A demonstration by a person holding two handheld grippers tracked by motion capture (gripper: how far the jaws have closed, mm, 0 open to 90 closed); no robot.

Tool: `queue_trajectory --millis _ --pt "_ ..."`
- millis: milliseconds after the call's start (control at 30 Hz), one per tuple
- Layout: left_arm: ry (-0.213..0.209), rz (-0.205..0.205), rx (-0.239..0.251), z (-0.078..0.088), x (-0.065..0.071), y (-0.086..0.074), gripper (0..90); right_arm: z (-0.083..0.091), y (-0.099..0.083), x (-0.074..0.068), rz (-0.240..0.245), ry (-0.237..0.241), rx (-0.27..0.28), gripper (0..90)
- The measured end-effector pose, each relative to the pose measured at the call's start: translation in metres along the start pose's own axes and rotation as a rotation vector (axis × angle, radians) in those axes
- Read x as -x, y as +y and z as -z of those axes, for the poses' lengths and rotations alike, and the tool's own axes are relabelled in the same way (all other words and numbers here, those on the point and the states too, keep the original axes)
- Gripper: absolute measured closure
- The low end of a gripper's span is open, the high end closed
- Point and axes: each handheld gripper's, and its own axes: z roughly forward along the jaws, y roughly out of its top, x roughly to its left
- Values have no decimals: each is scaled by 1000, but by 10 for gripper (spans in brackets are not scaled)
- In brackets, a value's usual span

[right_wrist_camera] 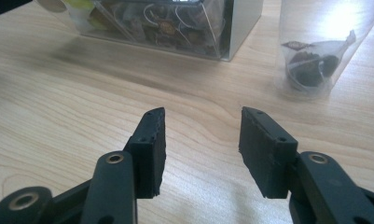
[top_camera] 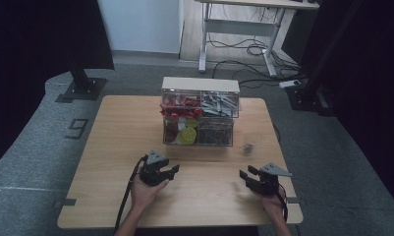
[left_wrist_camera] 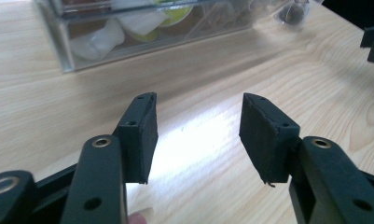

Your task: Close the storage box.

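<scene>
I see the wooden table (top_camera: 111, 147), the clear drawer organizer (top_camera: 199, 118) at its far middle, then a clear cup (right_wrist_camera: 315, 51) right of it. My left gripper (left_wrist_camera: 198, 130) and right gripper (right_wrist_camera: 201, 144) stand spread, empty, near the front edge.

Bench (top_camera: 111, 147): light wood, rounded corners, set on grey carpet (top_camera: 32, 147). A "9" mark (top_camera: 76, 128) is fixed to the carpet at the left. Black post on a flat base (top_camera: 80, 84) is placed at far left. White wall (top_camera: 140, 24) is seen behind. A white-framed desk (top_camera: 243, 24) is stood beyond, with loose cables (top_camera: 248, 49) beneath. Dark panels are hung at both sides. Lighting is dim.
</scene>
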Motion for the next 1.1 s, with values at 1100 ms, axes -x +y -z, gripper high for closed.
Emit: queue_trajectory --millis 1100 --pt "87 5 -74 27 -21 -48 429 12 -20 6 12 -60 -79 449"
